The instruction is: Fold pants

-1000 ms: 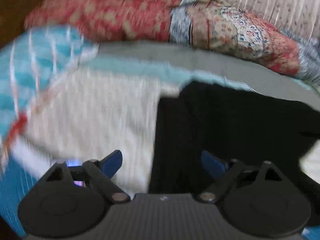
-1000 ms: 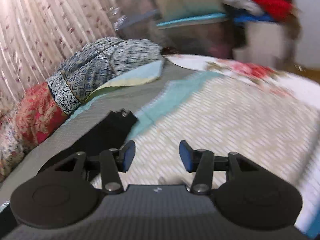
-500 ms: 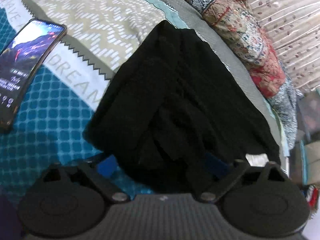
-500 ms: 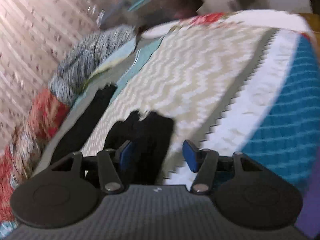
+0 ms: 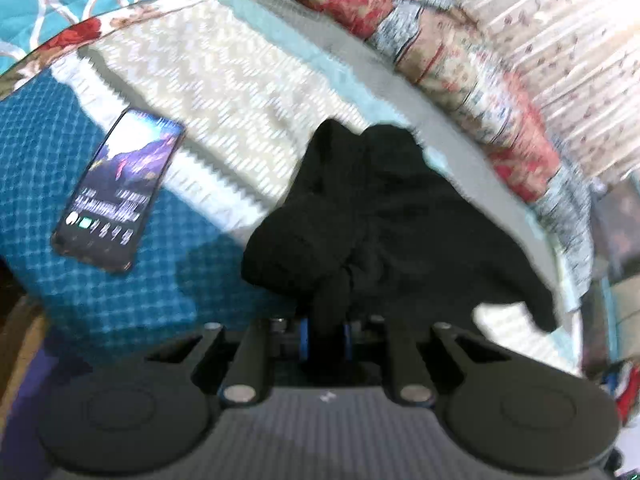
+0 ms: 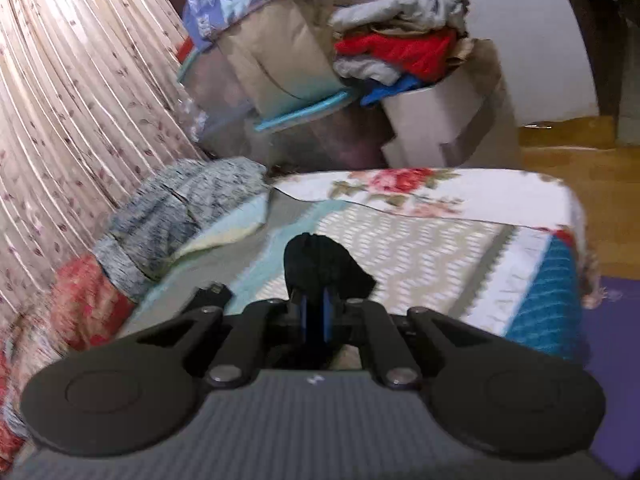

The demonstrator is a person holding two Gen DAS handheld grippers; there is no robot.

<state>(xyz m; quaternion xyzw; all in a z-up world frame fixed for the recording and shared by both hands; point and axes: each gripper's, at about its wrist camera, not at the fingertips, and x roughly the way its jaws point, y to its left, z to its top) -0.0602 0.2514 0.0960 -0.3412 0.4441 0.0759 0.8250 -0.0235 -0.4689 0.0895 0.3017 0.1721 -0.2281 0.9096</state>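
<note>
In the left wrist view, the left gripper had just been closing and its blue fingers pinched a bunch of the black pants, which lay rumpled on the bed beside a phone. In the right wrist view, the right gripper had likewise just closed, its fingers clamped on a raised fold of the pants. Judging by this, both ends were gripped but no neat fold was made; the folding itself remained.

Left hand-held gripper just closed on black pants, right hand-held gripper likewise, cloth now pinched
</note>
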